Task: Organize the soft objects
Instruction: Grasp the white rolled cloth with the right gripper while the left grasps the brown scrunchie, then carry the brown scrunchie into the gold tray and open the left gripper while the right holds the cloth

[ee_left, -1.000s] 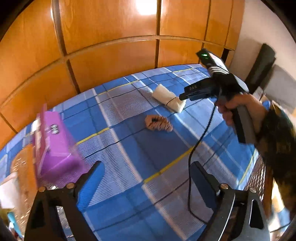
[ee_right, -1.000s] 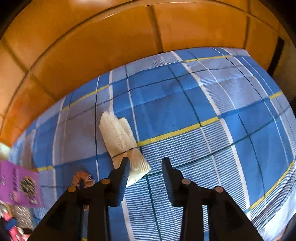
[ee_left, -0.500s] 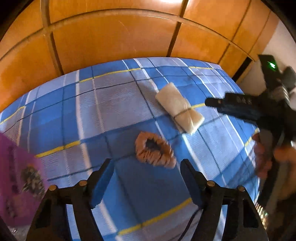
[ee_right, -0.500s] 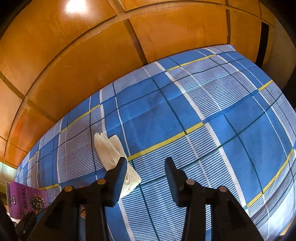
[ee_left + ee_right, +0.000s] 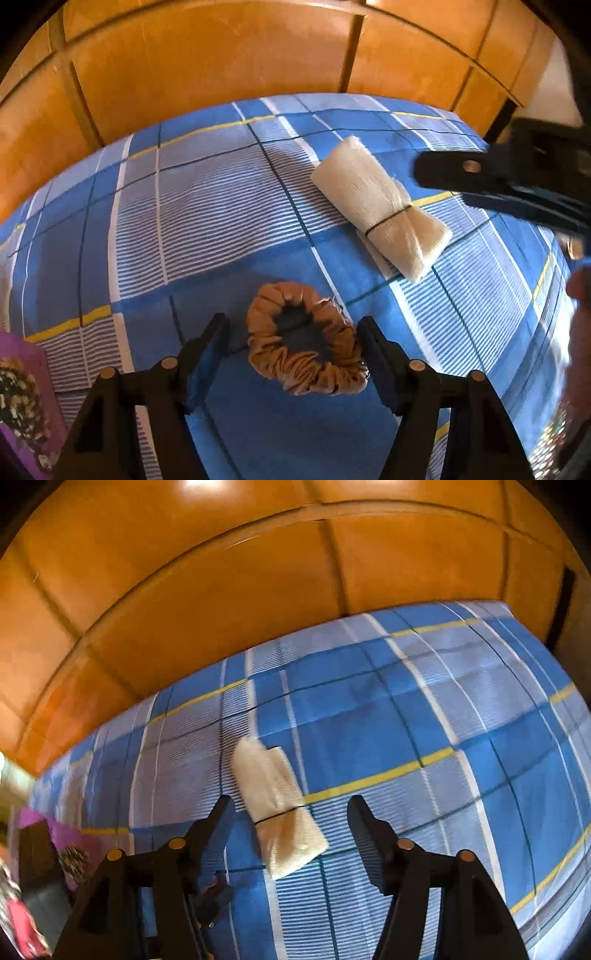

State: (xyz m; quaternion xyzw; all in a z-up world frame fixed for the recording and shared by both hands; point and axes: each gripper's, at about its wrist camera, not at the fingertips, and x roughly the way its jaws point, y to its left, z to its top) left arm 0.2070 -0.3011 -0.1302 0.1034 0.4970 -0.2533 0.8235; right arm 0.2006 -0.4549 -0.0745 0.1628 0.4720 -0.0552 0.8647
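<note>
Between the left gripper's [image 5: 291,341] half-open jaws, low in its frame, now sits the scrunchie [image 5: 304,339], unpinched (a grab looks next). Beyond, right gripper [image 5: 288,821] jaws have just widened around the bundle [image 5: 279,808], not touching.

Setting: home bedroom. Evidence: a bed [image 5: 221,221] spread with a blue, white and yellow checked sheet; glossy orange-brown wooden wardrobe doors [image 5: 207,62] standing directly behind it; a strip of pale wall [image 5: 554,85] at right; a purple printed box [image 5: 22,398] at the bed's left edge.
</note>
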